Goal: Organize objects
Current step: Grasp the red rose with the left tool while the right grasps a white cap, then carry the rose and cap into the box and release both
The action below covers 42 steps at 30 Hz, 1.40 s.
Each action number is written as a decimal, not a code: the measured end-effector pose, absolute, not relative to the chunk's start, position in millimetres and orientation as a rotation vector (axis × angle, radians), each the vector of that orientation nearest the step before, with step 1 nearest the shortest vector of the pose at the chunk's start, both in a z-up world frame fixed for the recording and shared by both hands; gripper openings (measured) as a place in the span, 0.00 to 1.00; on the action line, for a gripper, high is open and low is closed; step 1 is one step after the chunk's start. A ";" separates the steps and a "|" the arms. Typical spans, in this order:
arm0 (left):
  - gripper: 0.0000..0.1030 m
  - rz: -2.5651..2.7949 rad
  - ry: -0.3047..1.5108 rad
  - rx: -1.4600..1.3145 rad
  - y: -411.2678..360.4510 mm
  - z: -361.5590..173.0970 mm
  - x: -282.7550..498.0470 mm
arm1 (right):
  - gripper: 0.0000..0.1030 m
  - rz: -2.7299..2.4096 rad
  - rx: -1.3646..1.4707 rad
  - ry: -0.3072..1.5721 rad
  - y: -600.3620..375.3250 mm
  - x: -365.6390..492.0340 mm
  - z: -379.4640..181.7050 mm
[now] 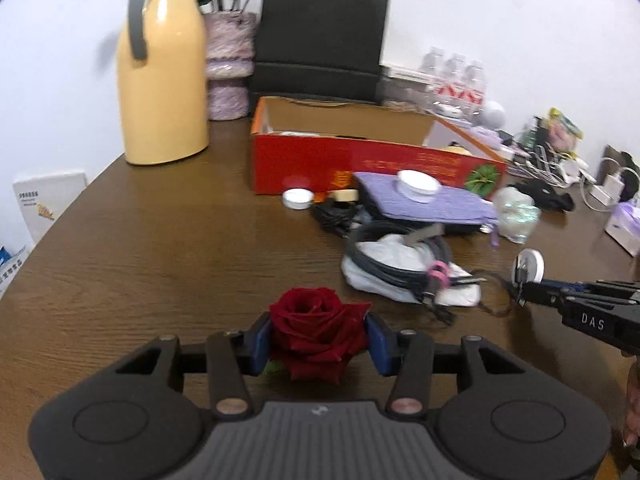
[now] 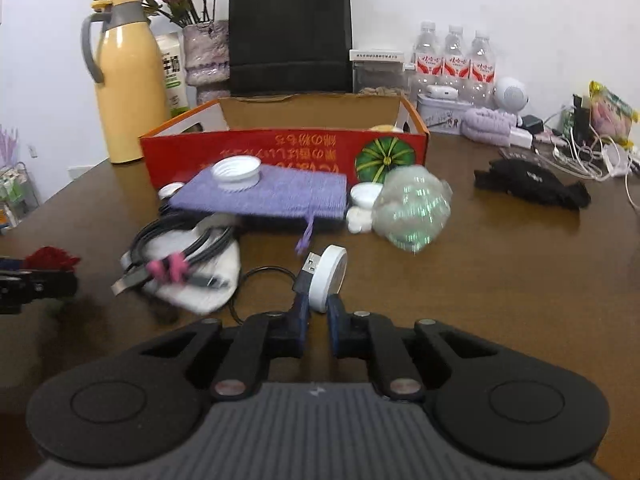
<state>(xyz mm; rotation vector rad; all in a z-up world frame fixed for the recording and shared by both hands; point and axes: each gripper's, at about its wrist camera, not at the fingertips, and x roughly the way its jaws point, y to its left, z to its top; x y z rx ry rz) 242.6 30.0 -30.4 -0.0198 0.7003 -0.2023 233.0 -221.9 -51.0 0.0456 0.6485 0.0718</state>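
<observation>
A dark red rose point(image 1: 316, 328) sits between the blue pads of my left gripper point(image 1: 319, 340), which is shut on it just above the brown table point(image 1: 160, 260). In the right wrist view the rose point(image 2: 50, 258) shows at the far left edge. My right gripper point(image 2: 319, 308) is shut on a white round disc point(image 2: 330, 280) with a black USB cable point(image 2: 308, 272) attached, held on edge. In the left wrist view the same disc point(image 1: 530, 266) is in view at the right. An open red cardboard box point(image 2: 280, 152) stands behind.
Coiled grey cables on a white cloth point(image 2: 192, 268) lie between the grippers. A purple pouch point(image 2: 272, 196) bearing a white lid, a crinkled clear wrap point(image 2: 412, 208) and a black cloth point(image 2: 532, 184) lie nearby. A yellow thermos point(image 1: 160, 80), black bag point(image 2: 288, 28) and water bottles point(image 2: 452, 60) line the wall.
</observation>
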 end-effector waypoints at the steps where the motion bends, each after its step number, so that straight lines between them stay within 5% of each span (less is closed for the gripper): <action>1: 0.46 -0.208 0.696 -0.015 26.9 -29.2 240.8 | 0.15 0.066 0.050 0.649 -223.1 229.0 -49.4; 9: 0.46 -0.222 0.656 0.012 18.7 -21.5 250.2 | 0.60 0.080 -0.009 0.502 -212.3 232.5 -18.8; 16: 0.45 -0.199 0.576 0.041 19.9 -3.7 299.1 | 0.59 0.211 -0.059 0.531 -169.3 339.7 -22.7; 18: 0.45 -0.189 0.569 0.034 22.0 -1.2 308.8 | 0.41 0.210 -0.055 0.578 -161.3 359.7 -30.9; 20: 0.45 -0.184 0.567 0.024 24.3 0.6 312.5 | 0.40 0.204 -0.009 0.575 -162.0 361.3 -32.3; 32: 0.45 -0.252 0.659 -0.006 25.4 -9.8 220.5 | 0.40 0.210 0.005 0.540 -188.2 190.6 -9.6; 42: 0.45 -0.249 0.602 0.014 19.4 13.4 192.0 | 0.40 0.185 -0.009 0.495 -189.2 153.6 3.1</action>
